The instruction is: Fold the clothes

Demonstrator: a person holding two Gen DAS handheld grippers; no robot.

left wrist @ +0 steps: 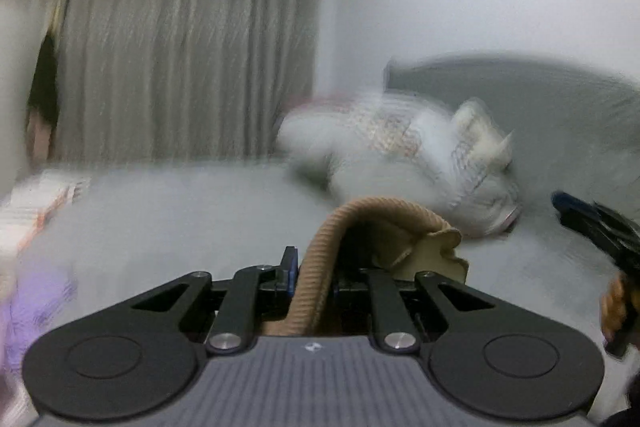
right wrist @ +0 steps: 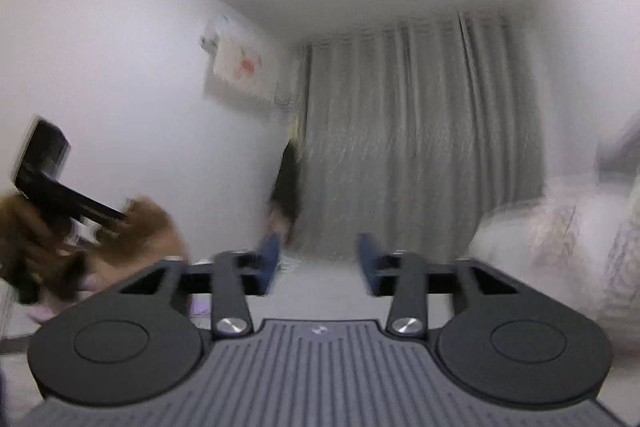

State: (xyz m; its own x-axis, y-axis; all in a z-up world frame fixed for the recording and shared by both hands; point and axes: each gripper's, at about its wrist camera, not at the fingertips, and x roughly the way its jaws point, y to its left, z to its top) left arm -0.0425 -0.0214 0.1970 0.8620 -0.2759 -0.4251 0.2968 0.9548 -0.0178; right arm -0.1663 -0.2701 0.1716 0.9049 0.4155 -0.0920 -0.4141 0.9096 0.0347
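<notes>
1. Left wrist view: the left gripper (left wrist: 314, 277) is clamped on a tan ribbed knit garment (left wrist: 320, 259), whose thick rolled edge arches up between the blue-padded fingers above the grey bed surface (left wrist: 200, 211).
2. Right gripper (right wrist: 318, 259) stands parted, holding nothing.
3. I judge the knit soft, light and floppy; the ribbed hem or a corner gives the firmest hold.
4. No readable writing; blur hides detail.

Both views motion-smeared. Bedding heap (left wrist: 404, 155) on the bed (left wrist: 200, 211): pattern unreadable. Purple cloth (left wrist: 28, 311) cut by left frame edge. Tan ribbed garment (left wrist: 320, 259) hides the left gripper's right finger. Wall poster (right wrist: 240, 69) too blurred to read.
</notes>
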